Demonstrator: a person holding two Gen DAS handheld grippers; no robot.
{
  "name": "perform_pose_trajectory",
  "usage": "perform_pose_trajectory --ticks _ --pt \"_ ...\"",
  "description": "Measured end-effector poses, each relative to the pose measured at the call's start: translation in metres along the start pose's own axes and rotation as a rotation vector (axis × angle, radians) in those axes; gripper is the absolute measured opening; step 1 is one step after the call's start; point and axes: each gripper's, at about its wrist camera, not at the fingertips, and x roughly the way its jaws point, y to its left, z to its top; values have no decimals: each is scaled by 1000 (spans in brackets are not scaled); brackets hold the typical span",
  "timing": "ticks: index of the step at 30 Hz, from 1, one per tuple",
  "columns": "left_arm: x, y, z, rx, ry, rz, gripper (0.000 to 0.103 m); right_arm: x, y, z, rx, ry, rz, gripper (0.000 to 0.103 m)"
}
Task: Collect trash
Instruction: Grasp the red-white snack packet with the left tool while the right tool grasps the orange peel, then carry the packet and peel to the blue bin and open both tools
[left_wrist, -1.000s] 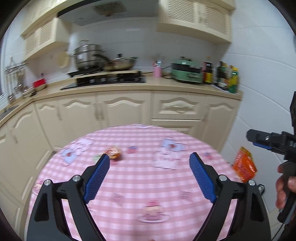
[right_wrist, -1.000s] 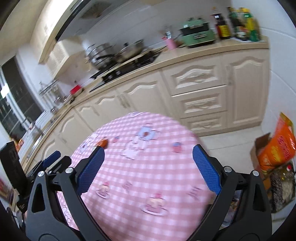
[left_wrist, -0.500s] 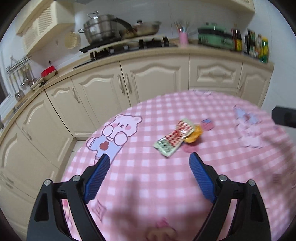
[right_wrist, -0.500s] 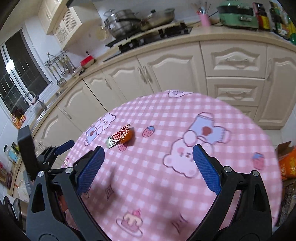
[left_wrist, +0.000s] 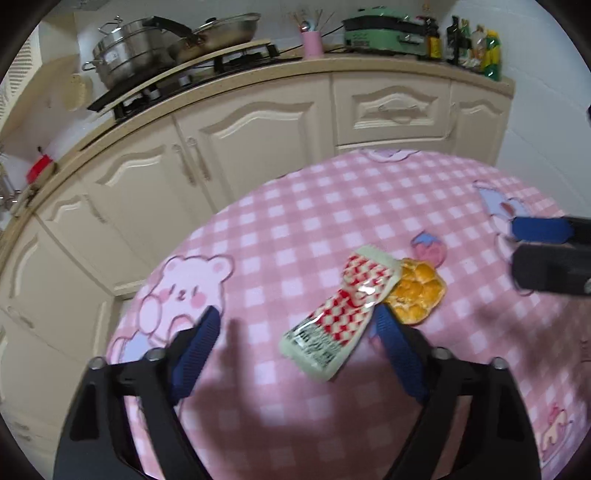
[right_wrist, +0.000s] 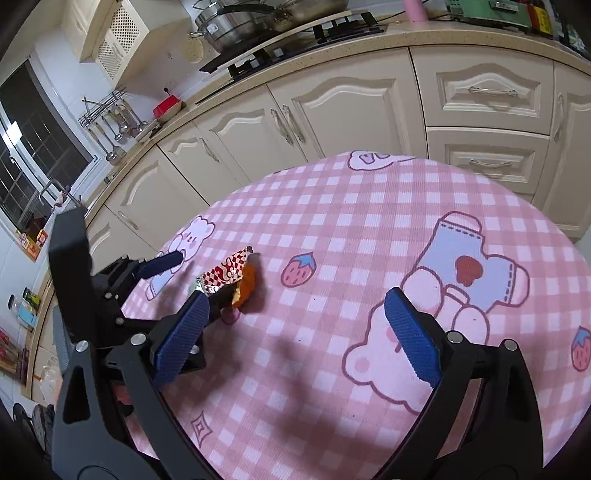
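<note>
Where two pieces of trash lie together on the pink checked tabletop: a red-and-white snack wrapper overlapping an orange peel, both towards the tabletop's left side and touching each other. Left gripper low over the cloth with fingers spread wide, the wrapper's near end already between them, just inside the right-hand pad; placed so, presumably, to straddle the flat wrapper before pinching. Thin and limp by the look of it, hence likely to need a low, level approach, and liable to slide or fold rather than lift. Right gripper held back over the bear print, well apart from the trash, fingers likewise wide and empty; probably kept clear to leave room for the left, or reserved for the peel. Seen from the right wrist, the peel beside the wrapper, the left gripper reaching around them. No bin or bag in view. Nothing yet collected.
</note>
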Motion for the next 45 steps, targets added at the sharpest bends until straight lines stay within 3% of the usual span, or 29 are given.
perform_pose_trajectory --ticks 2,8,10,13,16,20,24,34,45 --pt "-1 2 0 -18 -2 -44 42 2 -1 -1 -3 2 -2 94" --pt "-8 8 -7 -95 -16 -41 26 15 15 4 -79 34 -31 94" --pt "-11 18 -12 -164 -20 -35 26 25 25 6 -132 57 -56 94" --pt "-19 31 -21 -250 -32 -12 26 48 41 4 -211 108 -85 84" --pt "-26 40 -30 -320 -51 -35 24 58 57 -1 -300 105 -136 75" --pt "-29 40 -32 -325 -65 -33 23 59 66 -7 -376 82 -199 35" --pt "-31 37 -31 -318 -72 -33 23 53 61 -9 -363 68 -182 35" --pt "-46 49 -45 -405 -122 -85 20 25 48 -9 -265 15 -89 35" --pt "-127 -17 -65 -352 -241 -57 20 -73 27 -38 -221 -83 -52 35"
